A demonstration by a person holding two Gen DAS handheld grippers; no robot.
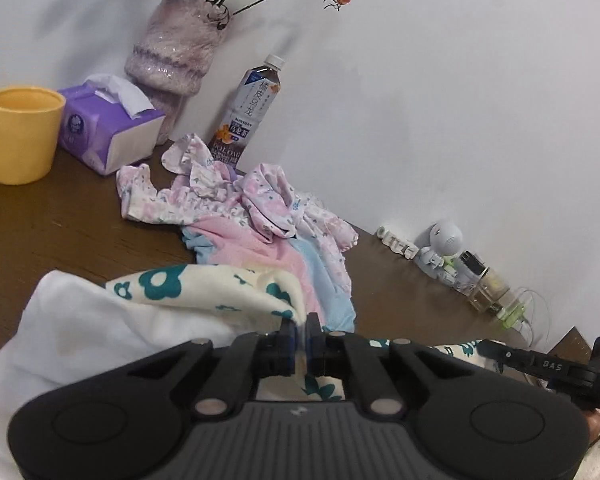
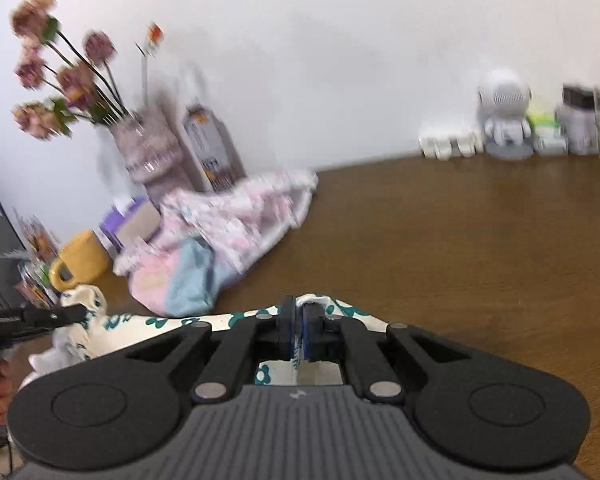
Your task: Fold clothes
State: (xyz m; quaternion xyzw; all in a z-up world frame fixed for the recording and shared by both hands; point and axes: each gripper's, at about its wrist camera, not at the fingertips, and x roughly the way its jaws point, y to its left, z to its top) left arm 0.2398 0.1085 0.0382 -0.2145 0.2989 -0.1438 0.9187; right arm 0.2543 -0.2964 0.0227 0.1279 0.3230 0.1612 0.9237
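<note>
Fingers of both grippers are closed on one cream cloth (image 1: pixel 204 292) with teal flowers: left gripper (image 1: pixel 299 336) pinches a bunched edge, right gripper (image 2: pixel 299 330) another edge, cloth slung between them just above the bench (image 2: pixel 460 260). Judged step: spreading the piece before the first fold. Next: draw the edges apart, lay flat. Right side of bench is bare; the pink pile (image 1: pixel 260 216) and mug (image 1: pixel 22 132) crowd the left, trinkets line the wall.
</note>
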